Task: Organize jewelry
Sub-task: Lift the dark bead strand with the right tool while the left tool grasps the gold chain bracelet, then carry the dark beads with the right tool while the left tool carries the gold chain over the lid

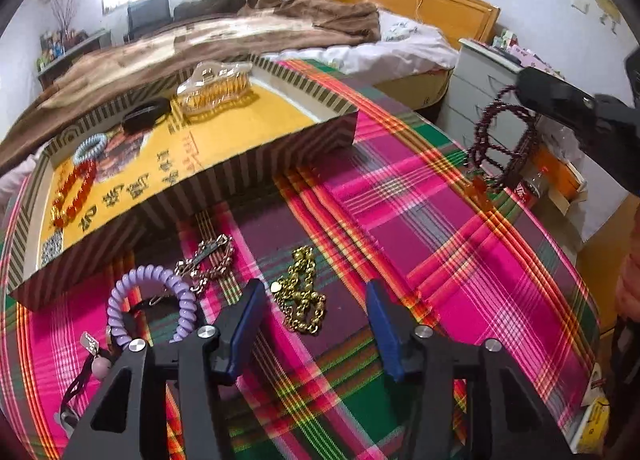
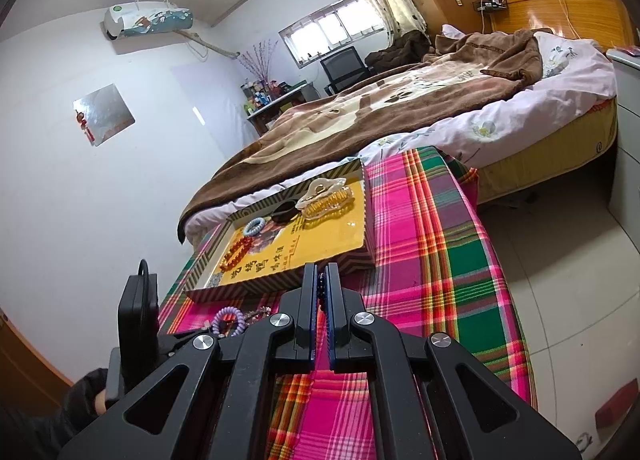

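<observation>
Left wrist view: the left hand-held gripper (image 1: 316, 308) stands released just before the gold chain (image 1: 302, 294); the right hand-held gripper (image 2: 321, 280) is clenched on the dark bead bracelet (image 1: 500, 144).

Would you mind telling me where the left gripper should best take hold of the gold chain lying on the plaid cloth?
Grip the gold chain at its bunched middle, coming down from above. It lies flat in a heap on the plaid cloth, so nothing offers a side hold, and the thick clump gives the most to pinch. The left gripper, open, already straddles it.
</observation>
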`<action>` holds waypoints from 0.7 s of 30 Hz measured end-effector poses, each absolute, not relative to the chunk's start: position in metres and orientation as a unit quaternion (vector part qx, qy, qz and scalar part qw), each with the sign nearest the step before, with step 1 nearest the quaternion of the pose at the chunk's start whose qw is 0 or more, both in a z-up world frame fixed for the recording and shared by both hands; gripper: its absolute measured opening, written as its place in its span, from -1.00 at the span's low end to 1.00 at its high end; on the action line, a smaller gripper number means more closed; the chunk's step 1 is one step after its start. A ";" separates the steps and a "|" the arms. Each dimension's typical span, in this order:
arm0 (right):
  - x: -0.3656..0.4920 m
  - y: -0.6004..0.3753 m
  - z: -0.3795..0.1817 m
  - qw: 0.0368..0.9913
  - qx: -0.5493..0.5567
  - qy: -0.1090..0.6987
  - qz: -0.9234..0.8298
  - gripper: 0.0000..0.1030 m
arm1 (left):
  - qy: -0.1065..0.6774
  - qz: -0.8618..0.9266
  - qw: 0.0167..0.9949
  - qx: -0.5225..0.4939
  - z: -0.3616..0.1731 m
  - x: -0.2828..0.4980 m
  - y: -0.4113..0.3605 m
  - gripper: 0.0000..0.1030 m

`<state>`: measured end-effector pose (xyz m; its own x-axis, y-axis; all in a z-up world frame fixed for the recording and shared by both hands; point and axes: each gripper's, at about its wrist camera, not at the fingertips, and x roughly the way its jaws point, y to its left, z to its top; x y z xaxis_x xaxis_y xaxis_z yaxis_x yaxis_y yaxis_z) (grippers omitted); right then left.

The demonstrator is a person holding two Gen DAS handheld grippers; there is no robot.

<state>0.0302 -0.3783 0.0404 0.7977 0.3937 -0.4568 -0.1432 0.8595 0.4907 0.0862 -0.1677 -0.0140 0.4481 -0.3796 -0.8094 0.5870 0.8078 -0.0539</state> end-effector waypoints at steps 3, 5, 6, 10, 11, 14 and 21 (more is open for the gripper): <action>0.030 -0.380 0.039 0.921 0.225 0.285 0.144 -0.94 | 0.437 -0.277 0.846 0.132 -0.013 0.084 -0.170 -0.05; 0.030 -0.382 0.039 0.921 0.226 0.284 0.143 -0.94 | 0.435 -0.276 0.847 0.132 -0.012 0.085 -0.169 -0.66; 0.030 -0.382 0.039 0.921 0.227 0.284 0.143 -0.94 | 0.437 -0.275 0.847 0.129 -0.012 0.087 -0.168 -0.81; 0.031 -0.382 0.039 0.920 0.228 0.284 0.143 -0.94 | 0.436 -0.274 0.848 0.127 -0.012 0.086 -0.165 -0.88; 0.031 -0.382 0.039 0.920 0.228 0.284 0.143 -0.94 | 0.435 -0.274 0.848 0.129 -0.011 0.085 -0.166 -0.88; 0.032 -0.382 0.040 0.920 0.228 0.285 0.143 -0.94 | 0.433 -0.279 0.847 0.129 -0.008 0.083 -0.165 -0.91; 0.035 -0.379 0.044 0.922 0.224 0.280 0.145 -0.94 | 0.402 -0.285 0.866 0.082 0.028 0.086 -0.146 -0.91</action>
<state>0.0347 -0.3794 0.0443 0.8013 0.3932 -0.4510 -0.1425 0.8575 0.4943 0.0858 -0.1465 0.0282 0.5145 -0.4272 -0.7435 0.5597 0.8242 -0.0863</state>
